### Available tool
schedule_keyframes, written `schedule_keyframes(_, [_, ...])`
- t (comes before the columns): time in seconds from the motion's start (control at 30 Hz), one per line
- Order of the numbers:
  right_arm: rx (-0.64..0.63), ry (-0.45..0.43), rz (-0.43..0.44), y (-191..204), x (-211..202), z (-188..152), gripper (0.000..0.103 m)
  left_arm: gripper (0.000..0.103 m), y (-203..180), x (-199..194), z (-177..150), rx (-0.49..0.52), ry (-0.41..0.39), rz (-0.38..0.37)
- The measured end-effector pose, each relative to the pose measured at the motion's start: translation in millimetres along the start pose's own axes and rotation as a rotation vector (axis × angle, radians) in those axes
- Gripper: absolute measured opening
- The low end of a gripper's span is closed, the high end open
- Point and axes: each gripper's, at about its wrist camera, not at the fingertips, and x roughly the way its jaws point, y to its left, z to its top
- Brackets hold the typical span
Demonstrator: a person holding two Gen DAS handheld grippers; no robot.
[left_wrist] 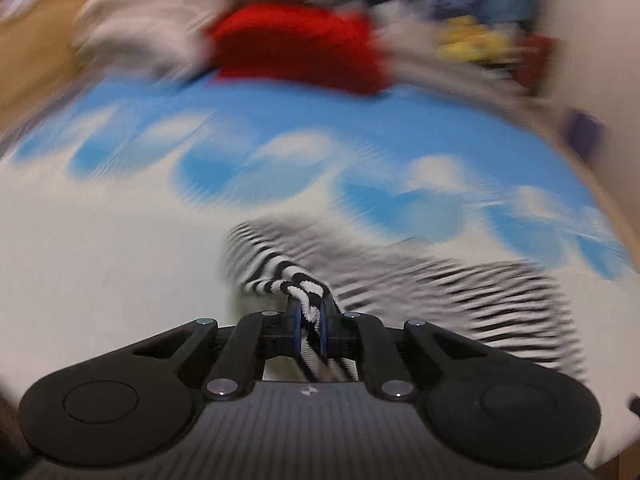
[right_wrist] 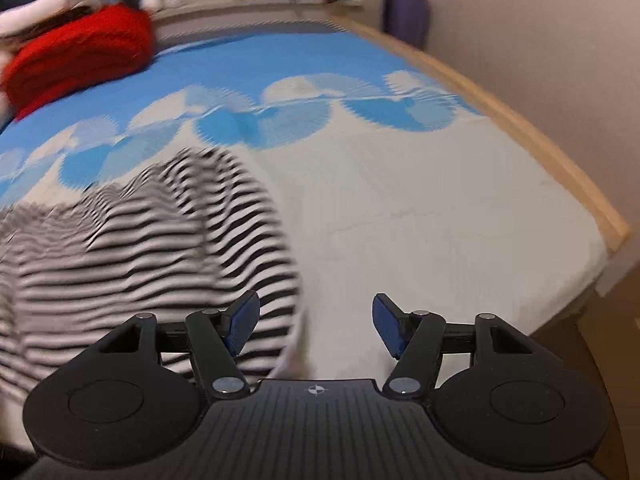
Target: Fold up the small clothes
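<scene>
Garment: striped black-and-white garment (right_wrist: pixel 132 248) lies bunched on the bed (right_wrist: pixel 420 216), filling the lower left of the right wrist view and the lower centre to lower right of the left wrist view.
Left hand-held gripper (left_wrist: pixel 308 312): jaws together, clamped on a gathered edge of the striped cloth, which runs between the blue pads (left_wrist: pixel 326 328); probably an edge or corner held so it can be carried across for a fold.
Right hand-held gripper (right_wrist: pixel 316 324): jaws wide apart and holding nothing; its left pad sits over the garment's near edge, its right pad over bare sheet, so it looks placed to take a second hold beside the hem.
Bed: blue-and-white cloud sheet gives a broad flat area for laying the garment out; a wooden frame edge (right_wrist: pixel 520 120) runs along the right of the right wrist view.
Pile: red knit (right_wrist: pixel 84 52) and pale clothes (left_wrist: pixel 152 36) sit at the upper left, well apart from the striped piece, likely waiting or already done; cannot tell which.
Blur: both views are smeared, so the garment's exact shape is unclear.
Stage: fold appears early, cloth not yet flat.
</scene>
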Motion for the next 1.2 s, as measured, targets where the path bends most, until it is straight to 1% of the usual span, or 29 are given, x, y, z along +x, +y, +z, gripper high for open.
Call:
schedule_keyframes(0.03, [0.05, -0.025, -0.018, -11.8, -2.4, 3.0, 0.04, 0.008, -26.1, -8.2, 3.6, 0.047, -0.035, -0.046])
schedule_keyframes(0.07, [0.104, -0.053, -0.043, -25.0, -5.6, 5.5, 0.028, 0.008, -62.9, -17.8, 6.2, 0.113, -0.077, -0.106])
schedule_keyframes(0.13, [0.213, -0.112, -0.07, -52.0, -11.6, 8.4, 0.023, 0.008, -125.9, -28.6, 0.0, 0.218, -0.115, -0.227])
schedule_keyframes(0.17, [0.254, -0.132, -0.083, -64.4, -12.9, 8.9, 0.023, 0.008, -153.6, -31.0, -8.0, 0.266, -0.118, -0.287])
schedule_keyframes(0.2, [0.285, -0.147, -0.095, -74.4, -13.8, 9.0, 0.023, 0.008, -185.5, -31.2, -22.3, 0.337, -0.114, -0.353])
schedule_keyframes(0.23, [0.317, -0.159, -0.105, -85.3, -14.2, 9.0, 0.023, 0.008, -209.5, -29.2, -37.4, 0.403, -0.107, -0.394])
schedule_keyframes(0.27, [0.353, -0.168, -0.109, -98.0, -13.9, 8.6, 0.023, 0.01, -235.1, -23.3, -57.8, 0.481, -0.075, -0.439])
schedule_keyframes(0.3, [0.377, -0.168, -0.106, -106.9, -12.1, 8.5, 0.024, 0.014, -254.0, -14.7, -75.8, 0.539, -0.017, -0.471])
schedule_keyframes(0.33, [0.406, -0.157, -0.099, -116.9, -9.1, 7.6, 0.024, 0.017, -270.7, -2.4, -95.3, 0.598, 0.079, -0.503])
schedule_keyframes(0.37, [0.43, -0.141, -0.084, -125.3, -6.1, 5.9, 0.025, 0.019, -277.0, 5.2, -107.5, 0.621, 0.139, -0.52])
schedule_keyframes(0.4, [0.451, -0.114, -0.053, -132.4, -0.9, 5.1, 0.027, 0.019, -275.3, 6.7, -113.4, 0.608, 0.151, -0.526])
schedule_keyframes(0.47, [0.481, -0.061, 0.021, -140.6, 8.5, 2.1, 0.039, 0.024, -257.1, 3.0, -110.0, 0.54, 0.129, -0.563])
schedule_keyframes(0.53, [0.483, -0.022, 0.08, -141.1, 14.3, 0.1, 0.041, 0.027, -229.8, -3.3, -100.7, 0.485, 0.081, -0.577])
schedule_keyframes(0.6, [0.472, 0.022, 0.155, -135.2, 21.0, 0.3, 0.047, 0.028, -200.0, -2.5, -87.0, 0.449, 0.037, -0.532])
schedule_keyframes(0.67, [0.464, 0.088, 0.24, -125.3, 31.0, 1.3, 0.053, 0.027, -172.4, 5.4, -79.2, 0.41, 0.026, -0.445])
schedule_keyframes(0.73, [0.448, 0.164, 0.32, -111.1, 41.4, 1.5, 0.056, 0.026, -146.5, 19.6, -75.5, 0.34, 0.054, -0.385])
schedule_keyframes(0.77, [0.441, 0.195, 0.348, -104.7, 45.4, 0.5, 0.057, 0.026, -136.0, 30.3, -79.0, 0.301, 0.09, -0.36])
schedule_keyframes(0.8, [0.432, 0.222, 0.365, -96.5, 49.2, -0.1, 0.058, 0.026, -134.5, 40.3, -80.1, 0.292, 0.131, -0.353])
schedule_keyframes(0.83, [0.422, 0.246, 0.371, -90.2, 52.1, -1.8, 0.059, 0.026, -136.1, 51.2, -92.7, 0.315, 0.202, -0.37])
schedule_keyframes(0.87, [0.418, 0.268, 0.369, -84.7, 54.9, -3.6, 0.061, 0.026, -138.7, 54.7, -103.1, 0.363, 0.241, -0.387])
schedule_keyframes(0.9, [0.421, 0.286, 0.362, -80.2, 57.6, -4.0, 0.062, 0.03, -142.8, 55.7, -112.7, 0.432, 0.255, -0.393])
schedule_keyframes(0.97, [0.441, 0.324, 0.35, -73.9, 64.1, -7.6, 0.063, 0.037, -153.6, 48.1, -121.0, 0.56, 0.207, -0.391])
schedule_keyframes(1.0, [0.448, 0.34, 0.346, -71.3, 67.0, -9.4, 0.063, 0.039, -153.3, 48.5, -115.8, 0.553, 0.212, -0.411])
schedule_keyframes(1.03, [0.449, 0.355, 0.34, -67.3, 70.3, -9.9, 0.063, 0.039, -148.1, 49.0, -108.9, 0.511, 0.225, -0.443])
schedule_keyframes(1.07, [0.444, 0.365, 0.333, -64.0, 72.4, -11.4, 0.063, 0.039, -139.9, 51.0, -98.9, 0.451, 0.231, -0.472])
schedule_keyframes(1.1, [0.433, 0.371, 0.323, -60.7, 75.0, -11.7, 0.062, 0.039, -130.5, 53.9, -90.1, 0.404, 0.221, -0.478])
schedule_keyframes(1.13, [0.42, 0.368, 0.305, -59.5, 75.0, -15.1, 0.058, 0.04, -124.3, 55.2, -80.5, 0.36, 0.204, -0.47])
schedule_keyframes(1.17, [0.418, 0.359, 0.291, -59.5, 74.2, -15.4, 0.038, 0.044, -119.5, 59.0, -73.5, 0.319, 0.189, -0.458])
schedule_keyframes(1.2, [0.428, 0.349, 0.302, -61.1, 72.7, -14.8, 0.024, 0.052, -111.1, 63.5, -64.9, 0.27, 0.176, -0.445])
